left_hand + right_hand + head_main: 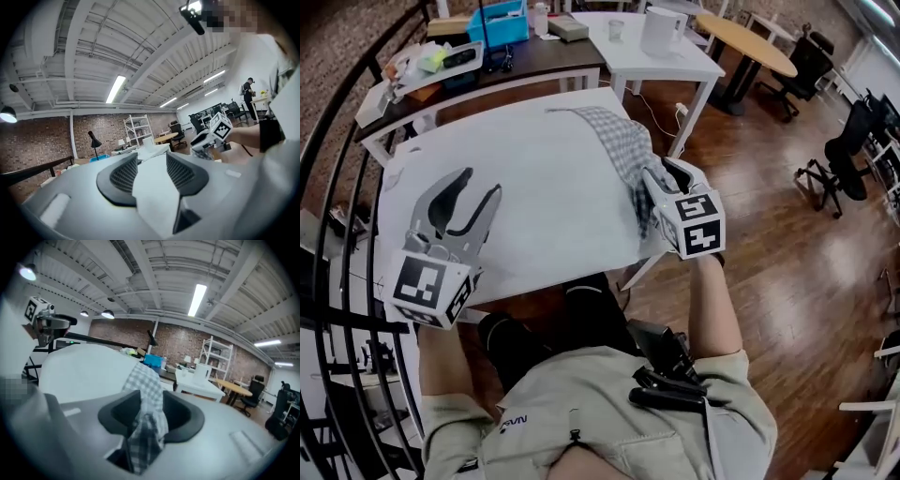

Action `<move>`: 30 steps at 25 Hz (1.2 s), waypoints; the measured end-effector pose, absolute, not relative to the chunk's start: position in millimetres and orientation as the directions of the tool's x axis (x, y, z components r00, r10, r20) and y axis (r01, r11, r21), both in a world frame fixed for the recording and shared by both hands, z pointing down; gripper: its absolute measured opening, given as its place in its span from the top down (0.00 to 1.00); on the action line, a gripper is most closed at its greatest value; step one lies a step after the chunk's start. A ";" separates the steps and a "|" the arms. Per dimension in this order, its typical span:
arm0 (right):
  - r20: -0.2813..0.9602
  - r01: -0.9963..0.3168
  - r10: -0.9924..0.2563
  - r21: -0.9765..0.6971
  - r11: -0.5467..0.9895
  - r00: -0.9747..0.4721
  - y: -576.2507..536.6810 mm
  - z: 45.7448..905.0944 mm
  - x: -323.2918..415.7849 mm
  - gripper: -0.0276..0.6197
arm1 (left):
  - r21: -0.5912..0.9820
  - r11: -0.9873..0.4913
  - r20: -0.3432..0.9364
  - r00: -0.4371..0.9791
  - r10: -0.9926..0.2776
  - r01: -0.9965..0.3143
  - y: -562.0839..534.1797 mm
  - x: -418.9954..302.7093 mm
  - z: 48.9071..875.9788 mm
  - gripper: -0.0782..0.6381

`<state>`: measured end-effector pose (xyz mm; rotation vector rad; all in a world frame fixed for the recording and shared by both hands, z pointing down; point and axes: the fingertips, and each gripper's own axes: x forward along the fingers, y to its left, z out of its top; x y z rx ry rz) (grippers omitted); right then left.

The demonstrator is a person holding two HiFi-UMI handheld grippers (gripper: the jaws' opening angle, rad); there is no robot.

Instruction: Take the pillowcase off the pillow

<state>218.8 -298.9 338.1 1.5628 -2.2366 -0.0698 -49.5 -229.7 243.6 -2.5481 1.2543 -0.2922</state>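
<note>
The checked pillowcase [623,150] lies bunched at the right edge of the white tabletop [534,197], one fold hanging loose between the parted jaws of the right gripper [150,401]. The left gripper [481,185] is spread too, with white material between its jaws. Around them are a cluttered dark desk [544,58], a round wooden table [750,42] and a wood floor [769,244].

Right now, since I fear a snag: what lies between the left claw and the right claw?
In the head view, only bare white pillow spans from the left claw to the checked pillowcase at the right claw.
</note>
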 end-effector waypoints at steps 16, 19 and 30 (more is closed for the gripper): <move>0.325 -0.825 -0.858 0.282 0.490 -0.399 -416.4 328.3 129.1 0.89 | -0.411 -0.620 0.323 0.529 -0.785 -0.668 -281.6 -27.9 359.3 0.87; 0.297 -0.886 -0.918 0.303 0.352 -0.263 -445.9 327.6 161.7 0.95 | -0.391 -0.591 0.218 0.552 -0.805 -0.706 -266.9 -40.9 335.3 0.87; 0.622 -0.939 -0.783 0.272 0.211 0.004 -454.1 456.9 283.7 0.94 | -0.357 -0.549 0.128 0.543 -0.830 -0.756 -270.0 -57.0 328.2 0.86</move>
